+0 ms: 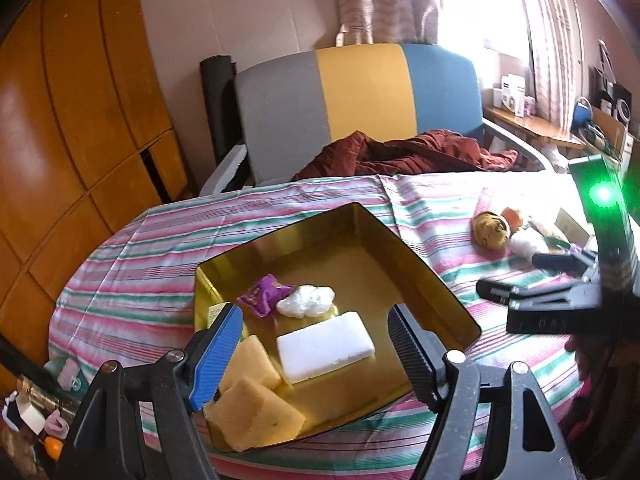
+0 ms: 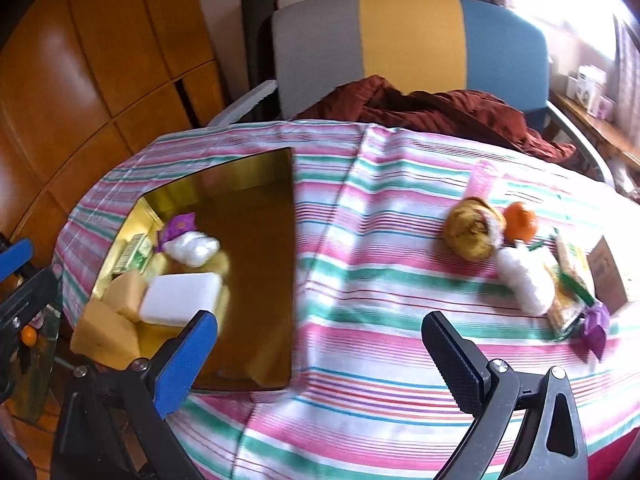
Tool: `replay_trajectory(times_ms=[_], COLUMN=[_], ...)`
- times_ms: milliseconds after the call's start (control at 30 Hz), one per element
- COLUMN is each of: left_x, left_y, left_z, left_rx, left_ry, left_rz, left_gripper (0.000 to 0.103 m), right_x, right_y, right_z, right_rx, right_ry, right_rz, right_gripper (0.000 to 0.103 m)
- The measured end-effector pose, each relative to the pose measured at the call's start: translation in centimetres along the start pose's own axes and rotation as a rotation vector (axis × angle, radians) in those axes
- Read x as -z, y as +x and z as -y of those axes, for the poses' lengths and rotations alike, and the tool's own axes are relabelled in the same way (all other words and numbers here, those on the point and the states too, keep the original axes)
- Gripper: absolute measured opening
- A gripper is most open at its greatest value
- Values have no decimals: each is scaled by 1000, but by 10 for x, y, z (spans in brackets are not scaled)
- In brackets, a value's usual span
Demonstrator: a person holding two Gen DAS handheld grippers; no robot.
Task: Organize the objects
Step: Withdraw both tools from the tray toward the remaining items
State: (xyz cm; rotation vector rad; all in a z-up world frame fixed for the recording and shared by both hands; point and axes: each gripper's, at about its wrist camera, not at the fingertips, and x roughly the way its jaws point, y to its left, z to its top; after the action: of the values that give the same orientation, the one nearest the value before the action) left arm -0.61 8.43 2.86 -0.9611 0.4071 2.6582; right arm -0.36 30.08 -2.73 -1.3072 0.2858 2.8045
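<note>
A gold tray (image 1: 360, 224) (image 2: 256, 168) sits on the striped tablecloth. It holds a white foam block (image 1: 326, 346) (image 2: 180, 298), two yellow sponges (image 1: 256, 408) (image 2: 108, 328), a purple packet (image 1: 264, 293) (image 2: 178, 226) and a crumpled white bag (image 1: 306, 300) (image 2: 192, 248). My left gripper (image 1: 314, 350) is open and empty over the tray's near side. My right gripper (image 2: 320, 356) (image 1: 516, 276) is open and empty above the cloth, right of the tray. A brown round thing (image 2: 474, 234) (image 1: 490, 230), an orange (image 2: 520, 222), a white wad (image 2: 526, 282), a snack packet (image 2: 572, 292) and a purple packet (image 2: 596, 324) lie at the right.
A grey, yellow and blue chair (image 1: 360, 112) (image 2: 408, 44) with a dark red cloth (image 1: 408, 154) (image 2: 440, 112) stands behind the table. A wooden cabinet (image 1: 80, 120) is at the left. A cardboard box (image 2: 610, 276) lies at the far right. A shelf (image 1: 536, 124) stands by the window.
</note>
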Motion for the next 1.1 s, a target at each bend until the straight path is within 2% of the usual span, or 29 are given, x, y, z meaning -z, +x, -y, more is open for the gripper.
replay_trajectory(times_ms=[500,733,833,1000,1100], left_x=[-3,-7,-10,-14,-20], left_y=[19,28,33,45,55], left_z=[48,72,86,116,133], left_rx=[79,182,224,278,304], left_ry=[101,128,143,175,194], left_rz=[-42,-63,-82,-120,-140], left_gripper=[76,76,76,76,76], right_x=[-20,-31,-31,-27,-20], right_y=[-23,-41,-45,-44,-40], right_z=[100,167,194,235,250], right_rx=[163,284,379,417,412], right_ry=[104,183,208,301,363], right_rz=[34,91,121,132,107], right_gripper=[103,103,103,103,103])
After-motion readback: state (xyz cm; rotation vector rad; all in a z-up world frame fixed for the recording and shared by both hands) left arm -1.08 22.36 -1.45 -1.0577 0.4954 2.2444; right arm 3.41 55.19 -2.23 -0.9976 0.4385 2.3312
